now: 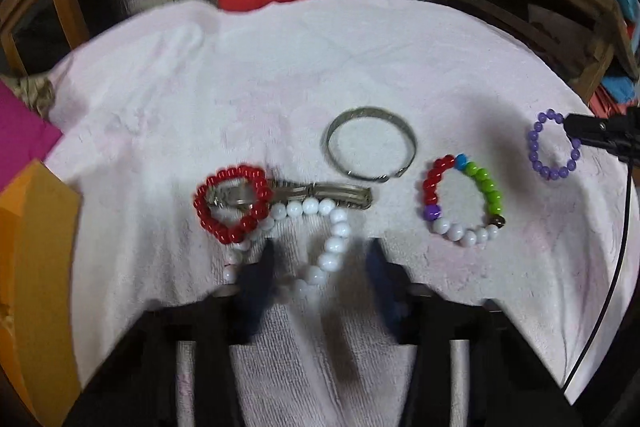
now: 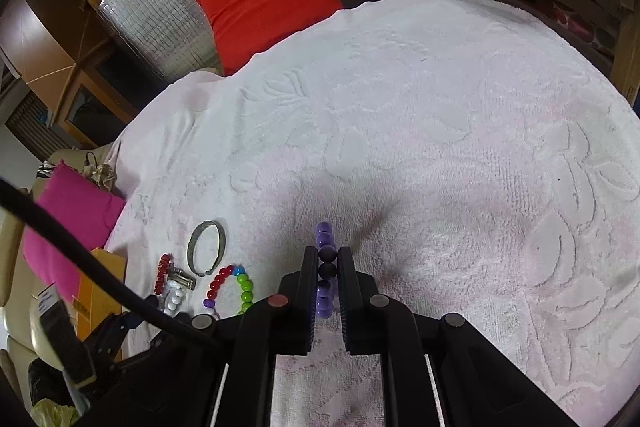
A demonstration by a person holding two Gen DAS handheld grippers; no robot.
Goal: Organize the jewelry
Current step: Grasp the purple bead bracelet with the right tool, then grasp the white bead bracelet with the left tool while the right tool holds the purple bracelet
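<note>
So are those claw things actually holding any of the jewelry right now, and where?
The right gripper pinches the purple bead bracelet edge-on, its fingers closed across the ring's near side. The left gripper is open around the white beads, holding nothing.

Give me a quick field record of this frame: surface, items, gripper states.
surface: white towel
left gripper: open, fingers astride the white bead bracelet
right gripper: shut on purple bead bracelet
overlapping pile: red bead bracelet over metal stretch band, white beads touching both
lying apart: silver bangle, multicolour bead bracelet
</note>
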